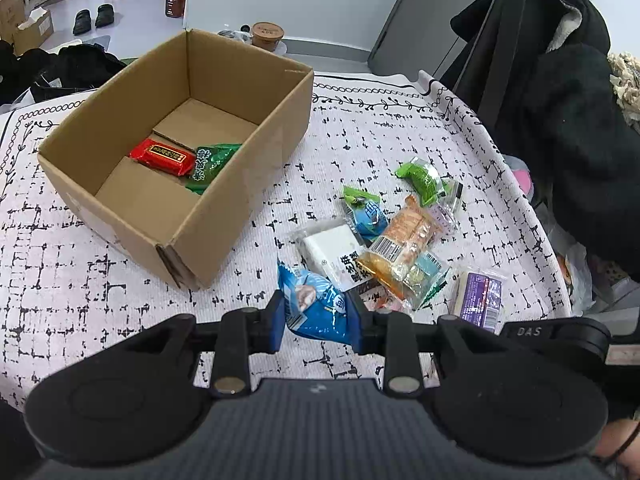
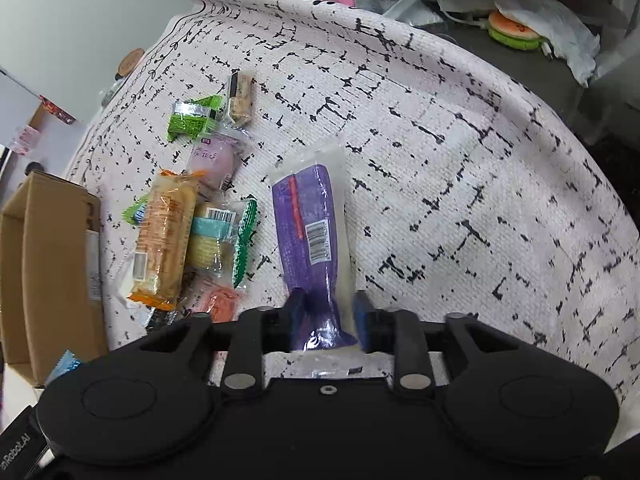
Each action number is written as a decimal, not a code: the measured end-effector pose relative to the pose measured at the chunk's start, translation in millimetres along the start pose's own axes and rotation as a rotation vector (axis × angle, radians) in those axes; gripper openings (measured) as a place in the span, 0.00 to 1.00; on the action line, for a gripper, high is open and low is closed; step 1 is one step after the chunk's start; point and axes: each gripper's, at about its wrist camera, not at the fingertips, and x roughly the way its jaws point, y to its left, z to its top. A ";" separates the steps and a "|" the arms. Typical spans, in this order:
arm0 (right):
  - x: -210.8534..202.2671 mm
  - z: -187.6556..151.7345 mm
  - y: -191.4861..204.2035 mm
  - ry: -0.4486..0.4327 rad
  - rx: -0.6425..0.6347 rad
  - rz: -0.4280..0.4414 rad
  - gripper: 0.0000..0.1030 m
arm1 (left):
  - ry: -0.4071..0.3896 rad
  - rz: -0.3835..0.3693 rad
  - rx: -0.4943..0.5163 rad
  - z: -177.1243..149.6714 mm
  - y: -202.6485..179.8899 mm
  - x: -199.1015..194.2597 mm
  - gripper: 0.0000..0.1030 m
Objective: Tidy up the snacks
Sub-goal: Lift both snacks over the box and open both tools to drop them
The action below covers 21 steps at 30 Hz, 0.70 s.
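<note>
My left gripper [image 1: 316, 312] is shut on a blue snack packet [image 1: 308, 296], held just above the patterned tablecloth [image 1: 120, 280]. An open cardboard box [image 1: 248, 184] stands to its upper left, with a red packet [image 1: 162, 156] and a green packet [image 1: 210, 166] inside. A pile of mixed snacks [image 1: 400, 248] lies right of the box. My right gripper [image 2: 328, 312] straddles the near end of a purple packet [image 2: 308, 220] lying on the cloth. That end is crumpled narrow, and a gap shows beside the right fingertip [image 2: 362, 312], so the jaws stand open.
A black coat [image 1: 560, 120] hangs over a chair at the table's right edge. Past the far edge sit a burger-shaped toy [image 2: 514, 30] and crumpled paper. The box corner [image 2: 48, 260] is at the left of the right wrist view, with the snack pile [image 2: 168, 232] beside it.
</note>
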 end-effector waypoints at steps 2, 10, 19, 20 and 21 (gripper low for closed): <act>1.2 0.7 3.9 -0.013 -0.020 -0.017 0.54 | 0.004 -0.001 0.002 0.1 -0.2 2.5 0.29; 15.6 6.0 15.6 -0.011 -0.088 -0.057 0.59 | 0.030 0.010 0.001 -0.1 1.4 19.0 0.29; 20.9 5.1 25.9 -0.013 -0.146 -0.051 0.32 | 0.050 0.018 0.015 -0.2 -0.7 31.4 0.29; 19.1 4.7 27.2 -0.020 -0.152 -0.044 0.30 | 0.050 0.019 0.016 -0.2 -0.8 31.3 0.29; 17.6 4.7 28.1 -0.026 -0.154 -0.038 0.30 | 0.049 0.020 0.018 -0.2 -0.9 30.8 0.29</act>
